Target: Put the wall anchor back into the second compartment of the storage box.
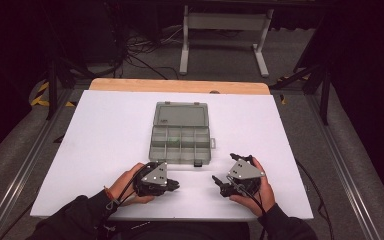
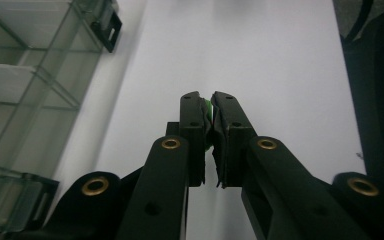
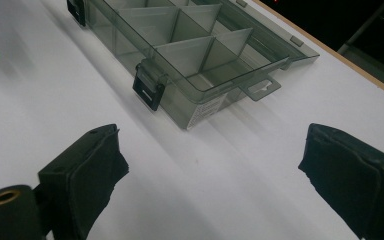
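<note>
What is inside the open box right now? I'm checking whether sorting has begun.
The box stands open with its lid laid back. One middle compartment holds a small green piece; the rest look empty, though the near wall hides some floor. The left gripper pinches another green part.

A white tabletop (image 1: 105,150) is lying over a wooden board (image 1: 180,86) whose far edge is showing; beyond it, a white metal frame (image 1: 225,30) is standing on grey floor (image 1: 220,62) beside tangled black cables (image 1: 140,47)

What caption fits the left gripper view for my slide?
Left hand-held gripper pinches a small green plastic piece above the white table, beside the clear compartment box.
</note>
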Motion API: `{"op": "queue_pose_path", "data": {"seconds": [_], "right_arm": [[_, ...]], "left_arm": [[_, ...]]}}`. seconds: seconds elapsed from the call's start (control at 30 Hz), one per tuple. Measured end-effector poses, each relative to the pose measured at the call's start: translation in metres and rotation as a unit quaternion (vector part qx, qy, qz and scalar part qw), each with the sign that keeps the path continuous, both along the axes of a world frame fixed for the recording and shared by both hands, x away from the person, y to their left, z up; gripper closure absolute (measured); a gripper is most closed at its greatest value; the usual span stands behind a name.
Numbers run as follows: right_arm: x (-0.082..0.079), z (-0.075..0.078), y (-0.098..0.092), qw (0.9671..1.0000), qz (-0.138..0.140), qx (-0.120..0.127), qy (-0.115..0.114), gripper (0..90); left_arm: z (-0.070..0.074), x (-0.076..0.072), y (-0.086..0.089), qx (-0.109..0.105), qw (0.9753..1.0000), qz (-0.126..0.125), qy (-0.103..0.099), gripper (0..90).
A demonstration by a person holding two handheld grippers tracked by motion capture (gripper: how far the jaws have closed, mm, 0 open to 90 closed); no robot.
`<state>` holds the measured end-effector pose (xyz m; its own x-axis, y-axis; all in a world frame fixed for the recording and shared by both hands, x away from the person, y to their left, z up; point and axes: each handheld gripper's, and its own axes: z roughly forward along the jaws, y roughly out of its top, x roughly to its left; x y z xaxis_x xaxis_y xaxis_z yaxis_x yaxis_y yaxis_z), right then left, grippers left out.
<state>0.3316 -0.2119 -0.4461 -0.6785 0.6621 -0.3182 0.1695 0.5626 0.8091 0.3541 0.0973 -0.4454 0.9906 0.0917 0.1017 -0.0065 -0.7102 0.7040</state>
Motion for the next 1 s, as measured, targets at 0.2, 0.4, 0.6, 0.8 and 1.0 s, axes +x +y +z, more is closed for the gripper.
{"op": "queue_pose_path", "data": {"seconds": [0.2,0.4,0.6,0.8,1.0], "right_arm": [[0.000,0.000,0.000,1.0000,0.000,0.001,0.000,9.2],[0.000,0.000,-0.001,1.0000,-0.002,0.002,-0.001,9.0],[-0.001,0.001,-0.001,1.0000,-0.002,0.003,-0.003,8.9],[0.000,0.001,-0.001,1.0000,-0.006,0.007,-0.003,7.7],[0.001,0.001,-0.001,0.9999,-0.001,0.013,-0.002,6.3]], "left_arm": [[0.004,0.003,0.003,-0.004,0.9999,0.008,-0.006,84.1],[0.007,0.008,0.006,-0.010,0.9998,0.017,-0.008,84.1],[0.014,0.011,0.012,-0.019,0.9993,0.026,-0.019,84.1],[0.020,0.018,0.018,-0.031,0.9984,0.040,-0.024,84.1],[0.024,0.022,0.020,-0.029,0.9979,0.047,-0.035,84.1]]}}
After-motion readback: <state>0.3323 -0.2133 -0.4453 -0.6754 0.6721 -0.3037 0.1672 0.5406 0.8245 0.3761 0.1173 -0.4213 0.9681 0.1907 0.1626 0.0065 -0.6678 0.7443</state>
